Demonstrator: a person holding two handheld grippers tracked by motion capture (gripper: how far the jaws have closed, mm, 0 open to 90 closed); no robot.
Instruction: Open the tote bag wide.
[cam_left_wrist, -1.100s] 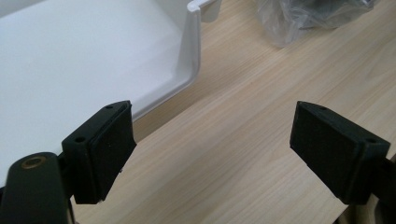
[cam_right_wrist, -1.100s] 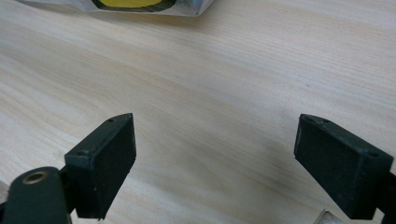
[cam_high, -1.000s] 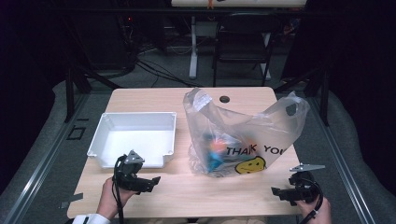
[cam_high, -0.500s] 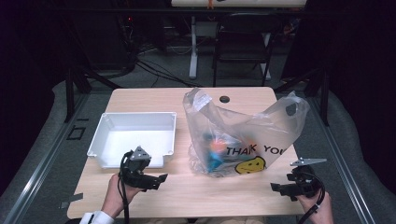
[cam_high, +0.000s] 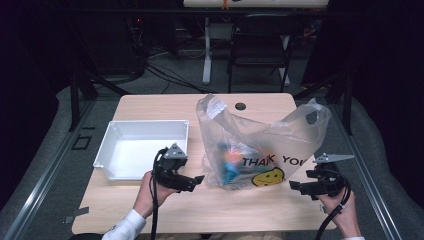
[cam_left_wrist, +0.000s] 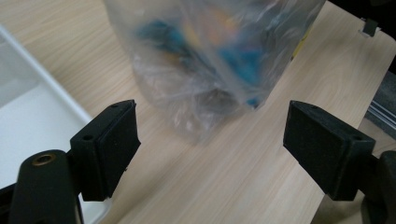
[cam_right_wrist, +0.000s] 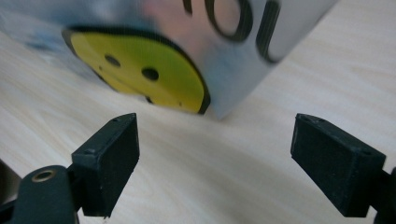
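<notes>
A clear plastic bag (cam_high: 265, 137) printed with "THANK YOU" and a yellow smiley stands in the middle of the wooden table (cam_high: 165, 107), with blue and orange items inside. My left gripper (cam_high: 200, 179) hovers just left of the bag's base, open and empty. In the left gripper view the open jaws of this gripper (cam_left_wrist: 210, 135) frame the bag (cam_left_wrist: 210, 46) a short way ahead. My right gripper (cam_high: 292, 185) is held off the bag's right lower corner, also open and empty. Seen past my right gripper (cam_right_wrist: 215, 158), the smiley (cam_right_wrist: 140, 79) lies close in front.
An empty white tray (cam_high: 145, 123) sits on the table's left half, right behind my left hand. A small dark hole (cam_high: 240, 106) marks the table's far side. Chairs, cables and dark floor surround the table.
My left hand has moved right toward the bag and lifted a little. My right hand has risen slightly near the bag's right corner. The bag has stayed put.
</notes>
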